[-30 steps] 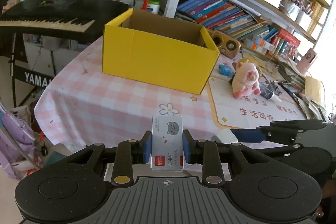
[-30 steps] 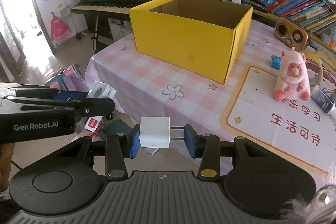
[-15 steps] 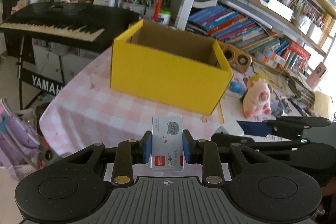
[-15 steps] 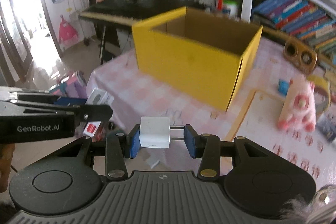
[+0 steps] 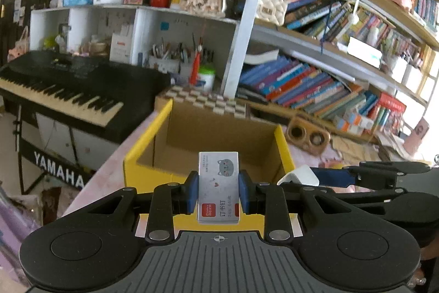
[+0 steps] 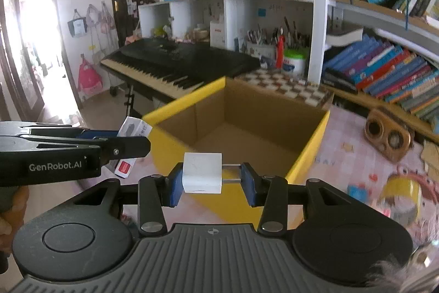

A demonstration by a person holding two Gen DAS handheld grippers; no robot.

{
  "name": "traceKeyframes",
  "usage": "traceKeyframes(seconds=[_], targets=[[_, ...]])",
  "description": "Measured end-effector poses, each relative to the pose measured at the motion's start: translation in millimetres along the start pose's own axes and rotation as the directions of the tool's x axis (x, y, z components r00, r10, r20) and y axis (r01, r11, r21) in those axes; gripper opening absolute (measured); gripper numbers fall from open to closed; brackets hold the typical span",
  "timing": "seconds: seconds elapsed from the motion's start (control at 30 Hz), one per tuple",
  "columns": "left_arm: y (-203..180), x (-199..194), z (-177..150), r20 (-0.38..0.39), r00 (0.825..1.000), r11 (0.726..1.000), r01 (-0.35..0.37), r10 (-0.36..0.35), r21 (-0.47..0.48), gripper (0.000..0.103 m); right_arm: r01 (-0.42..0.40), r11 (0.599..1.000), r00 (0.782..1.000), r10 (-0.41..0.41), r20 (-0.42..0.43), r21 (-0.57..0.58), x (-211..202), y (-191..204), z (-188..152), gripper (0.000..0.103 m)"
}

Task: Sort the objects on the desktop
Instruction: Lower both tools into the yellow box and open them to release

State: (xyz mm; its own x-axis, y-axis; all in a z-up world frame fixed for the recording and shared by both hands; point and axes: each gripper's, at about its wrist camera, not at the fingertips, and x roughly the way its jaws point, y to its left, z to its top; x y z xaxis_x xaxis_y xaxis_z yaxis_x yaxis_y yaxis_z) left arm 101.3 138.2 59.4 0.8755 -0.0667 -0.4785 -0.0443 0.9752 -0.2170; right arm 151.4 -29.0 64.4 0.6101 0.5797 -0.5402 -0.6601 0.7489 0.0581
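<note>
Both grippers have closed in on the yellow cardboard box (image 5: 208,155), which a second ago stood well ahead across the pink checked tablecloth (image 6: 354,155) and now gapes just below them. The left gripper (image 5: 218,191) clamps a small staple box (image 5: 218,187); the right gripper (image 6: 211,179) pinches a white charger plug (image 6: 202,176) by body and prongs. Release into the box looks imminent.

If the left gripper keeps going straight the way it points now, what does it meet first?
Probably the yellow box: the left gripper, shut on the staple box, points down into its open top, so likely the cardboard floor or far wall. Depth is unclear.
</note>
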Motion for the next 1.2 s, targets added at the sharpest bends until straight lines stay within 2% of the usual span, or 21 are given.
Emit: traceKeyframes(seconds=[0.17, 0.3, 0.43, 0.57, 0.83, 0.97, 1.1, 1.2], targets=[[-0.7, 21.7, 18.8, 0.020, 1.000, 1.000, -0.013, 0.013, -0.001, 0.028, -0.007, 0.999, 1.000, 0.008, 0.011, -0.043, 22.4, -19.0, 21.8, 0.041], [2.9, 45.3, 30.1, -0.003, 1.000, 1.000, -0.026, 0.026, 0.010, 0.028, -0.019, 0.996, 1.000, 0.019, -0.006, -0.092, 46.2, -31.2, 33.5, 0.041], [6.6, 75.9, 38.2, -0.055, 0.997, 0.997, -0.049, 0.052, 0.065, 0.028, -0.058, 0.987, 0.996, 0.047, -0.076, -0.147, 79.0, -43.3, 40.6, 0.041], [12.3, 102.2, 42.6, -0.113, 0.992, 0.994, -0.050, 0.061, 0.095, 0.028, -0.098, 0.963, 0.987, 0.061, -0.149, -0.252, 109.8, -49.9, 44.8, 0.041], [15.7, 153.5, 41.8, -0.255, 0.965, 0.988, -0.026, 0.065, 0.153, 0.028, -0.188, 0.899, 0.951, 0.066, -0.302, -0.396, 163.7, -57.6, 49.8, 0.041], [16.9, 170.5, 39.0, -0.324, 0.945, 0.989, -0.005, 0.054, 0.149, 0.028, -0.241, 0.849, 0.930, 0.064, -0.362, -0.470, 182.1, -55.5, 49.2, 0.041], [17.9, 179.5, 34.3, -0.358, 0.931, 0.988, -0.026, 0.079, 0.149, 0.028, -0.274, 0.813, 0.914, 0.054, -0.402, -0.514, 195.6, -52.0, 46.9, 0.041], [18.0, 184.0, 30.8, -0.375, 0.923, 0.988, -0.034, 0.089, 0.151, 0.028, -0.295, 0.805, 0.902, 0.058, -0.427, -0.515, 202.2, -50.4, 44.1, 0.041]])
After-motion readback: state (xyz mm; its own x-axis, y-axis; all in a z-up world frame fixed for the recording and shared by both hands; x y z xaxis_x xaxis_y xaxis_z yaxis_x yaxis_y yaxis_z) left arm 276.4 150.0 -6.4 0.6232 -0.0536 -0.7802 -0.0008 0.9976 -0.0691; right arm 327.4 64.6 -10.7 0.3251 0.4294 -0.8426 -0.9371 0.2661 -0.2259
